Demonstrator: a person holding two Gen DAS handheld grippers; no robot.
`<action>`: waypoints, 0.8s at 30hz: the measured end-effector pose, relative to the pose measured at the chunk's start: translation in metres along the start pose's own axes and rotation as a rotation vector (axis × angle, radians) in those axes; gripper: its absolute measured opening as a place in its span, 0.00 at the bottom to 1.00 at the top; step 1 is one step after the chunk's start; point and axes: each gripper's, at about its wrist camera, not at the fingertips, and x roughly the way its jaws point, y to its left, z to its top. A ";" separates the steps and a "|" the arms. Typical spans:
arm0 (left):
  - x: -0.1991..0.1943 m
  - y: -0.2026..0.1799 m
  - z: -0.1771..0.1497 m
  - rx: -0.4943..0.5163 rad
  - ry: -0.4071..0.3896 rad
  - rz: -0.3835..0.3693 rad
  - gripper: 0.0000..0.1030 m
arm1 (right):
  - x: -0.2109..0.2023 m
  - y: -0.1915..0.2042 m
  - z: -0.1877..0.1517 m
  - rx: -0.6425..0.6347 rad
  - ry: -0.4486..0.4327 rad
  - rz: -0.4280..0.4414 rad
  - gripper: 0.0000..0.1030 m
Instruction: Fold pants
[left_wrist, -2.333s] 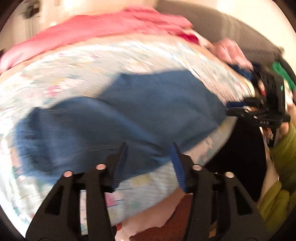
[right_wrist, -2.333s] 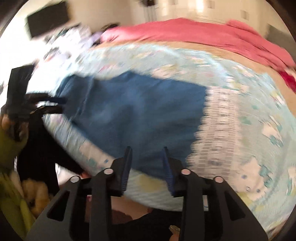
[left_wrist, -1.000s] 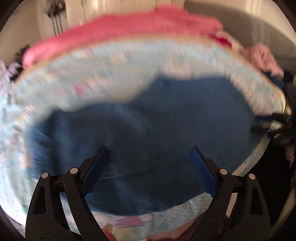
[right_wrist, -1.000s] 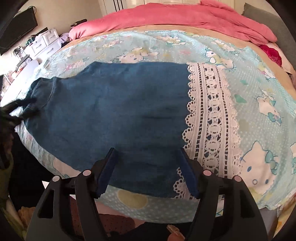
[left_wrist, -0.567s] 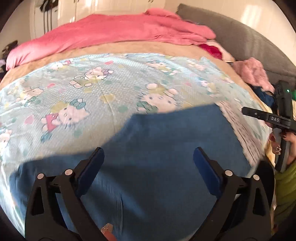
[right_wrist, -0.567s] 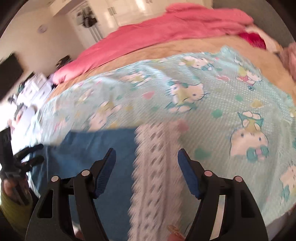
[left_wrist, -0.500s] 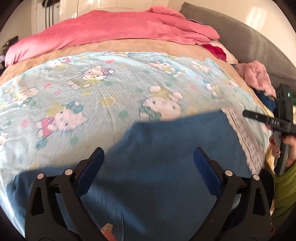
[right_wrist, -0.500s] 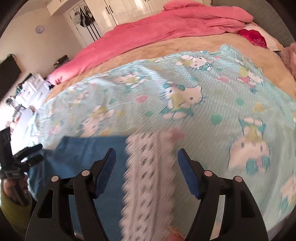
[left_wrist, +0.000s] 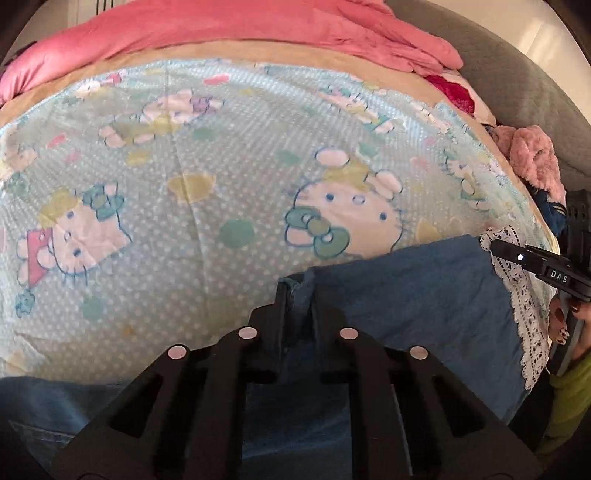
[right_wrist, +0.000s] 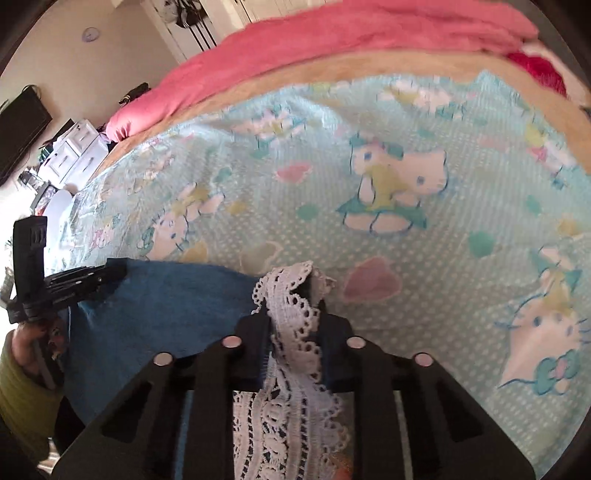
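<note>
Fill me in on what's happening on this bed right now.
A person is folding blue denim pants with a white lace hem on a light-blue cartoon-cat bedsheet. The left gripper is shut on the denim edge; the right gripper is shut on the lace hem. Both corners are pinched, apparently ready for a fold.

The right gripper (right_wrist: 291, 314), at 6 o'clock, is clamped on the white lace hem (right_wrist: 291, 295) of the blue pants (right_wrist: 177, 306), which bunches up between its jaws. At 9 o'clock the left gripper (right_wrist: 110, 275) pinches the pants' other far corner. Both rest on the cartoon-cat bedsheet (right_wrist: 369, 147); a pink blanket (right_wrist: 332, 33) lies at 12 o'clock.
</note>
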 end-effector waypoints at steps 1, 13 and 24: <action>-0.005 -0.001 0.004 0.011 -0.024 0.005 0.04 | -0.007 0.003 0.004 -0.015 -0.030 -0.004 0.17; 0.027 -0.008 0.027 0.076 -0.039 0.132 0.03 | 0.035 -0.007 0.031 -0.081 0.035 -0.169 0.27; -0.058 0.002 -0.026 0.075 -0.153 0.076 0.68 | -0.065 0.031 -0.032 -0.123 -0.143 -0.225 0.71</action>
